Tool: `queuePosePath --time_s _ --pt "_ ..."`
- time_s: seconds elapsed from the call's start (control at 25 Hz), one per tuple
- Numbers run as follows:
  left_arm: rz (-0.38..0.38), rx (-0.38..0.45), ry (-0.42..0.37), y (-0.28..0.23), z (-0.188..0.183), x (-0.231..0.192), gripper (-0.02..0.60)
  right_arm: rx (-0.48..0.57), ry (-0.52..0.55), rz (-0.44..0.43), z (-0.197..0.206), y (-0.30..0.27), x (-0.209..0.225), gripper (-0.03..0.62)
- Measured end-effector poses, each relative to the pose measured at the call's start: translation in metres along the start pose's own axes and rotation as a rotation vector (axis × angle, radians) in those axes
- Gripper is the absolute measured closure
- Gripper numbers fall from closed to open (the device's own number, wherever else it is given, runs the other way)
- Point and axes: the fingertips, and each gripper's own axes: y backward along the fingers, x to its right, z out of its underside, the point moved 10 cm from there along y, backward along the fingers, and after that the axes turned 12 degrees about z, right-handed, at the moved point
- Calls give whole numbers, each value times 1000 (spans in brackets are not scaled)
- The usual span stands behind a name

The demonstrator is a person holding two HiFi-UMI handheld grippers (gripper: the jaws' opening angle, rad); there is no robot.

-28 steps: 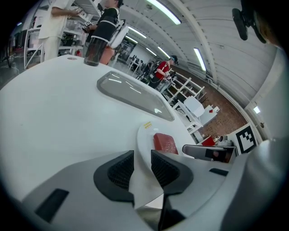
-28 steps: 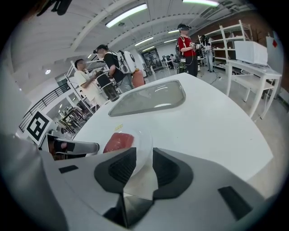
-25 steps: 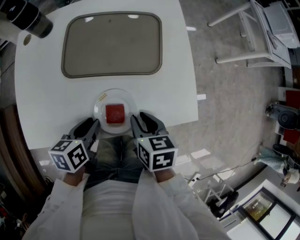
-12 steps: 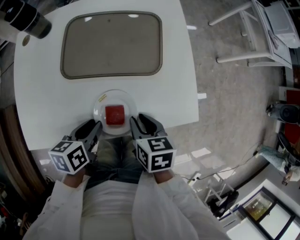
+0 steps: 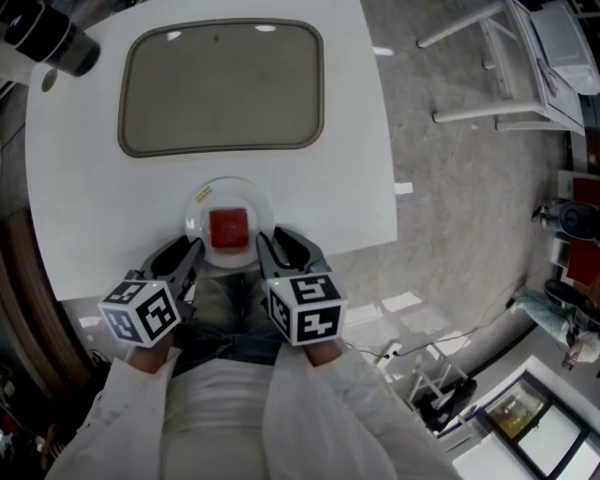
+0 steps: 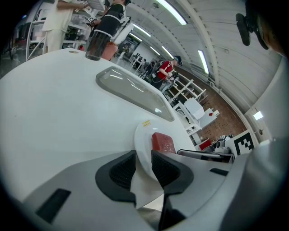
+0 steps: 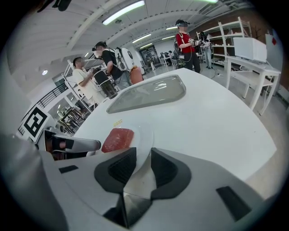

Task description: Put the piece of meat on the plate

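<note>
Unreadable yellow label (image 5: 203, 195) on plate (image 5: 260, 203) beside meat (image 5: 229, 228).

You're in a large lab or workshop hall. Long strip lights (image 7: 123, 12) cross the white ceiling (image 7: 81, 27) at the top of the right gripper view, metal shelving (image 7: 226, 31) and a workbench (image 7: 251, 66) stand at its upper right, people (image 7: 107, 57) wearing backpack rigs gather upper left, and bare concrete floor (image 5: 469, 187) fills the head view's right.

Meat (image 5: 229, 228) on plate (image 5: 255, 202), tray (image 5: 222, 89) behind.
</note>
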Motion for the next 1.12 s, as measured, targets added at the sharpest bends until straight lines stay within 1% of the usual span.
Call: queuePosePath --time_s 0.24,0.4,0.52,0.64,0.88,1.04,1.12 --pt "3 14 6 -1 -1 -1 477 6 -24 -3 1 0 2 494" --pt "-1 -4 4 -3 -3 -3 509 16 -32 -8 2 -1 4 494" --pt "-5 -19 -24 -3 -4 -3 509 10 -24 -2 1 -1 3 496" --pt "-28 -42 -69 -4 -3 1 508 10 -20 6 2 0 3 496" --pt "-49 -55 -112 2 -5 3 508 10 -7 16 2 4 -2 499" --pt "-55 -48 -85 6 -7 0 508 14 -18 10 0 5 -8 503" --pt "-53 -46 -91 8 -8 -1 508 16 -18 8 -2 6 -10 503"
